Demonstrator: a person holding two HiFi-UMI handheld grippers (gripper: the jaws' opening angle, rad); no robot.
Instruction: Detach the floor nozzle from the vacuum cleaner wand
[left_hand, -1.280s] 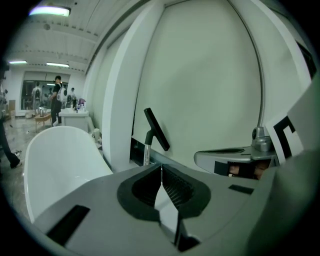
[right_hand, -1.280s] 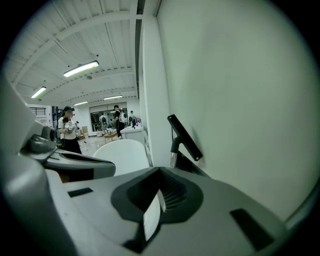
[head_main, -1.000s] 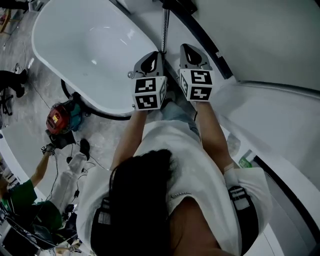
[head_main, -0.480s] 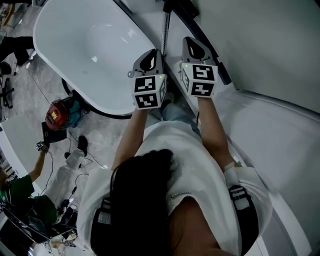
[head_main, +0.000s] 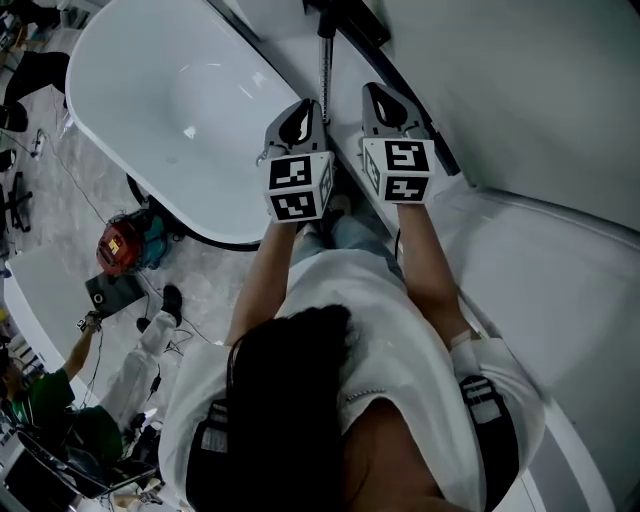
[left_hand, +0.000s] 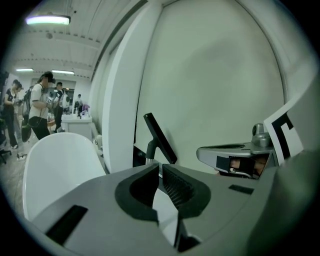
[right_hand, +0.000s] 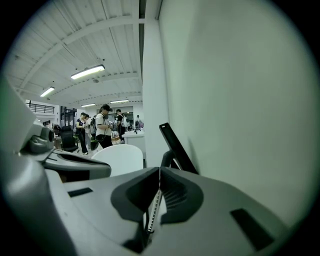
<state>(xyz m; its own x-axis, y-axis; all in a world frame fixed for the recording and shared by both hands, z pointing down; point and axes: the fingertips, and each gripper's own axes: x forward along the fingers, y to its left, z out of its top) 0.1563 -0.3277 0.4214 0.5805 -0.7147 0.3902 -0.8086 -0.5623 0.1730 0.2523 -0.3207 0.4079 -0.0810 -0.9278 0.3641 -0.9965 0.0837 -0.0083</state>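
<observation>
Black flat floor nozzle (left_hand: 160, 139), silvery wand (head_main: 325, 65)

The floor nozzle (head_main: 352, 18) is a flat black slab, tilted on edge close to the pale wall. Its black neck is still joined to the slim silver wand (head_main: 325, 65), which runs straight back from it.

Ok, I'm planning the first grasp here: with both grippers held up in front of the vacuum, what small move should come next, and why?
Probably open the left gripper's jaws. Both it and the right gripper are shut and empty, and the wand with its black floor nozzle stands just ahead, untouched, so nothing can be gripped until a pair of jaws parts.
</observation>
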